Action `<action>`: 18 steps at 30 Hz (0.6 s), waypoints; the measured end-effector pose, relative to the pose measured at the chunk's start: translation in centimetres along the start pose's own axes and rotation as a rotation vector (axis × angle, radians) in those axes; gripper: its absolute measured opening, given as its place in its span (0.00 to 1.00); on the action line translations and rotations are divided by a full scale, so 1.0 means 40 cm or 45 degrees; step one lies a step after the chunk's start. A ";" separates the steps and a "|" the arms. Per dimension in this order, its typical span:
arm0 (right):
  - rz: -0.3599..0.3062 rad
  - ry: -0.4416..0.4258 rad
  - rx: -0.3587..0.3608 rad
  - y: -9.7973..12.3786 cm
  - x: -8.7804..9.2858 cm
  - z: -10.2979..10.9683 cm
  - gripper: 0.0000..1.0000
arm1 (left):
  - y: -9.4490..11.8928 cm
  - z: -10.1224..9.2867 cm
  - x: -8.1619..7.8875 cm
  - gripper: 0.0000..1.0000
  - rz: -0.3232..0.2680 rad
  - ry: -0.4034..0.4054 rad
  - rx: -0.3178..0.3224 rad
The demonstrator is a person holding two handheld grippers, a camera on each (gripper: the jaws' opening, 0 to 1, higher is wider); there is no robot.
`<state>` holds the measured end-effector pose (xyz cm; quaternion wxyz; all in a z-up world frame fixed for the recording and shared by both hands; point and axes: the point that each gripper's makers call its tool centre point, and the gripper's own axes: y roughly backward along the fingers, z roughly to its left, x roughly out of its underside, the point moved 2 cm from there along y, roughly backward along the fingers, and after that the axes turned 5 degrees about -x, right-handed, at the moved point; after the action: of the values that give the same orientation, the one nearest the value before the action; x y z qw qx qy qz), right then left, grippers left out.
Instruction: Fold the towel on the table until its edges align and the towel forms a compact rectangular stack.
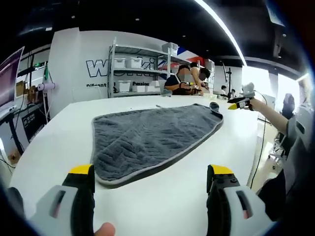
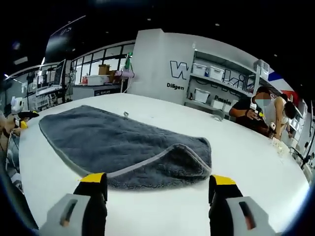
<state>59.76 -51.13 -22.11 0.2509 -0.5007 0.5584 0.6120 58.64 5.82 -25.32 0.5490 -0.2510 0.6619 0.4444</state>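
The towel lies flat on the white worktop, directly ahead of both grippers, grey with a pale bound hem. It is not yet a compact stack: in the right gripper view one end of the towel is already turned over on itself, forming a rounded doubled flap at the worktop edge nearest that gripper.

In the left gripper view the towel's long axis runs away from the camera toward the far right corner of the worktop, and its near hem lies just ahead of the jaw tips. In the right gripper view the long axis runs left to right, with the flap centred between the jaws.

The left gripper is spread wide and holds nothing; its jaws hover above bare worktop, apart from the cloth. The right gripper is likewise spread wide and empty, its jaw tips just short of the flap. The right gripper also appears in the left gripper view, beyond the far end of the towel.

Judgement: the right gripper is the nearer to a graspable edge; the coming move depends on reaching forward to the doubled hem.

The worktop is smooth, white and broad. Beyond it stand metal shelves with storage bins, a lettered wall, and people seated at the far edge
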 end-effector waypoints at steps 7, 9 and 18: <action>-0.003 -0.009 -0.021 0.009 0.013 0.036 0.95 | -0.002 -0.005 0.005 0.99 -0.009 0.020 -0.001; -0.006 -0.005 -0.029 0.015 0.013 0.047 0.95 | 0.003 -0.007 0.003 0.99 -0.013 0.017 -0.003; -0.026 -0.003 -0.039 0.044 0.006 0.071 0.99 | 0.015 -0.017 -0.003 0.99 -0.028 0.012 -0.015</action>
<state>57.20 -48.98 -21.92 0.2503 -0.5093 0.5435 0.6185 57.83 5.51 -25.02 0.5493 -0.2635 0.6589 0.4412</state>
